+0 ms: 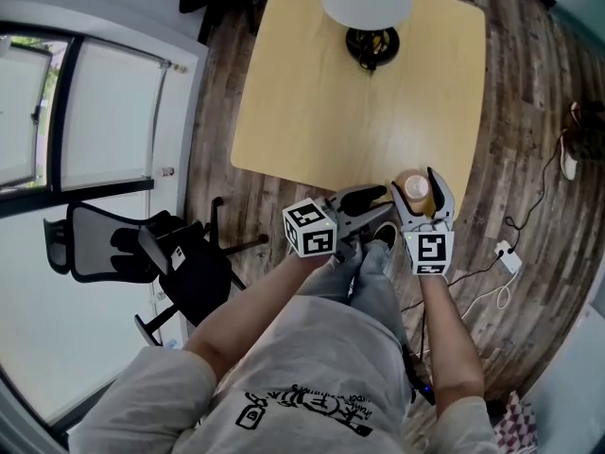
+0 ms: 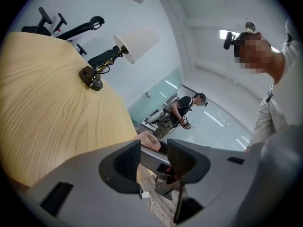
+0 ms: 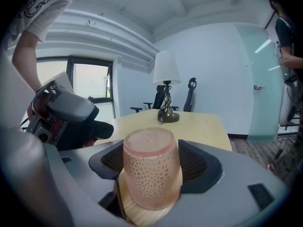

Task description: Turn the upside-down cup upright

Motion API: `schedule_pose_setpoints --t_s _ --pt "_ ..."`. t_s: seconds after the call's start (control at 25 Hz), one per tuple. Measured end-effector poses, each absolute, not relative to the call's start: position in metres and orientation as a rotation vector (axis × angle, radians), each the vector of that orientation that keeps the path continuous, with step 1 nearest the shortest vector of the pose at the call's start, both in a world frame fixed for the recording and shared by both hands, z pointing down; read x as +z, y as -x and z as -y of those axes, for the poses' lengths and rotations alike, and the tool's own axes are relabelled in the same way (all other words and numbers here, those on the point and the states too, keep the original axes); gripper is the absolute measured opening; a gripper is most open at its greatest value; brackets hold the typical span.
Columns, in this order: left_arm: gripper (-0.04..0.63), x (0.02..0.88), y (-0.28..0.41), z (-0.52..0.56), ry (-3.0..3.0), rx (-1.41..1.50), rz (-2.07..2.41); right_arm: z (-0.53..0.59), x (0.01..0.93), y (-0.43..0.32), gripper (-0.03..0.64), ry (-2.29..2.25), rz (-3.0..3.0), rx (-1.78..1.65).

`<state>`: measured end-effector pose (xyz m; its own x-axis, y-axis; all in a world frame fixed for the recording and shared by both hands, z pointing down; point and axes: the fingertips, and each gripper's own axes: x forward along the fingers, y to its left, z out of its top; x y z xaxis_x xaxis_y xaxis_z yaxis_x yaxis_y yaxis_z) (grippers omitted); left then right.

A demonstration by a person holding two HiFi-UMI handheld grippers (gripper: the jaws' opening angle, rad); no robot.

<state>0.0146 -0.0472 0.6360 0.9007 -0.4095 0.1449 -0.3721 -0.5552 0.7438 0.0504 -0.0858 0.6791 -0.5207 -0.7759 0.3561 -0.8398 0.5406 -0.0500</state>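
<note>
We see a pale pink cup point(image 3: 152, 169) low in the middle of the right gripper view. It is translucent and rounded like a tumbler, its wall covered in small oval dimples. Its smooth closed base faces up and its mouth rests on the wood, so it is still upside down. The right gripper point(image 3: 152, 156) has its two dark, ribbed pads point(image 3: 199, 167) pressed against the cup's sides, one on each side.

In the head view the cup sits at the lower right edge of the table point(image 1: 312, 93), a light wooden top with fine grain and rounded corners. At the top centre of that view stands a lamp point(image 1: 367, 8) with a plain white shade and a dark round foot.

The left gripper point(image 2: 154, 160) fills the bottom of its own view in matte grey. Its black textured pads stand a narrow gap apart with nothing between them. In the head view it lies just left of the right gripper.

A black mesh office chair point(image 1: 123, 244) stands at the lower left of the head view, on a floor of dark, streaked wood planks point(image 1: 529, 112).
</note>
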Motion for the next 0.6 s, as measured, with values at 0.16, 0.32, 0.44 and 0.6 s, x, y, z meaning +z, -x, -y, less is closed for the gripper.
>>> schedule_pose_setpoints --t_s 0.16,0.32,0.44,0.6 --pt "0.167 0.6374 -0.0145 0.0467 -2.217 -0.055 0.562 0.083 0.6824 -0.0507 0.327 -1.347 2.488 0.309" --pt "0.169 0.6375 -0.0158 0.0475 -2.217 -0.057 0.566 0.0832 0.6826 -0.0508 0.327 -1.344 2.49 0.304" --pt "0.169 0.6382 -0.0159 0.0493 -2.218 -0.056 0.569 0.0848 0.6837 -0.0494 0.327 -1.333 2.496 0.31" --pt "0.172 0.6371 -0.0163 0.0481 -2.218 -0.056 0.573 0.0844 0.6826 -0.0476 0.327 -1.32 2.517 0.323"
